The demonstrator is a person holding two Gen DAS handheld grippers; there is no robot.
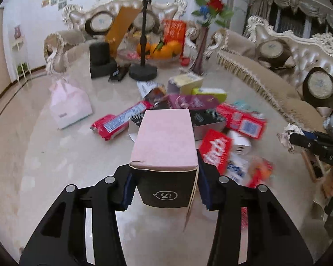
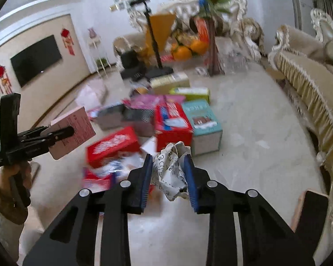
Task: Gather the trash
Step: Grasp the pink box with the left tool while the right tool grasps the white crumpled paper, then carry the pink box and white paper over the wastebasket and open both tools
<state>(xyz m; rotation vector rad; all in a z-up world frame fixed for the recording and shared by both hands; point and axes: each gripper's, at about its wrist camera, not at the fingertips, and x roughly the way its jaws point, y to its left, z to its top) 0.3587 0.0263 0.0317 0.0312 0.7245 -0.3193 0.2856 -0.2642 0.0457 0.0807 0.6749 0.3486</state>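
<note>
Left gripper clamped on a pink box, blue pads pressed to its two sides at the near end; the dark end panel faces the camera. Gripped low and end-on, likely so the box lifts clear of the pile without snagging.

Middle: the trash pile of cartons and wrappers sits on the pale counter, a red box and a teal box nearest the right gripper. Pale tissue pack lies apart at far left.

Right gripper closed around a crumpled paper ball, squeezed between both pads.

Open room: bare counter near and to both sides of the pile. Sofa fringe borders the right edge; phone stand and fruit bowl crowd the far side.
</note>
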